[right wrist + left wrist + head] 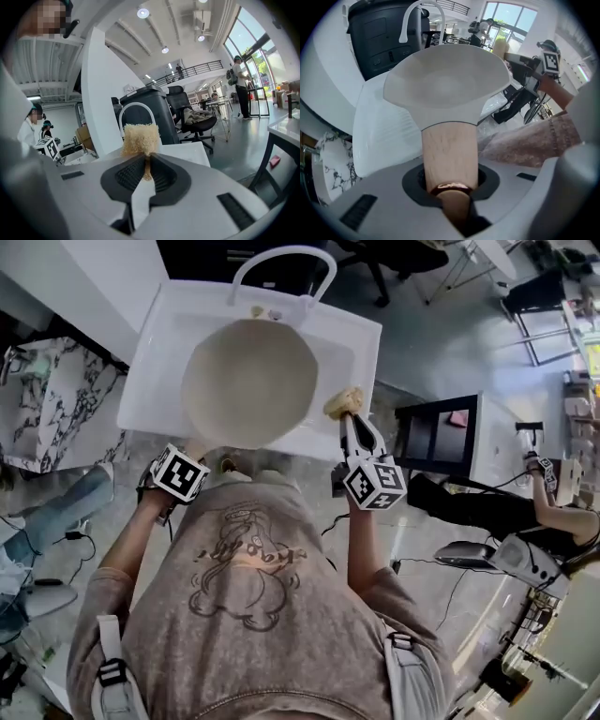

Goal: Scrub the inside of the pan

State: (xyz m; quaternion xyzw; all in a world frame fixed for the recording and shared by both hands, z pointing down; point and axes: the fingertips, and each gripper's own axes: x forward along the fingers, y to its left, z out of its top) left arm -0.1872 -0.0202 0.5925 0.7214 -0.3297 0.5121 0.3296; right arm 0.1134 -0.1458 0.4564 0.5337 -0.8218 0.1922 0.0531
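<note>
A cream pan (248,381) is held over the white sink (157,343), its inside facing up. My left gripper (192,454) is shut on the pan's wooden handle (449,154), which runs between the jaws in the left gripper view; the pan bowl (447,84) fills the view ahead. My right gripper (351,418) is shut on a tan scrubbing sponge (343,401), held just past the pan's right rim, over the sink's right edge. In the right gripper view the sponge (139,138) sticks up from the closed jaws.
A white arched faucet (281,261) stands at the back of the sink. A marble-patterned surface (52,404) lies to the left. A black cabinet (436,432) stands to the right, and another person with a gripper (548,474) sits beyond it.
</note>
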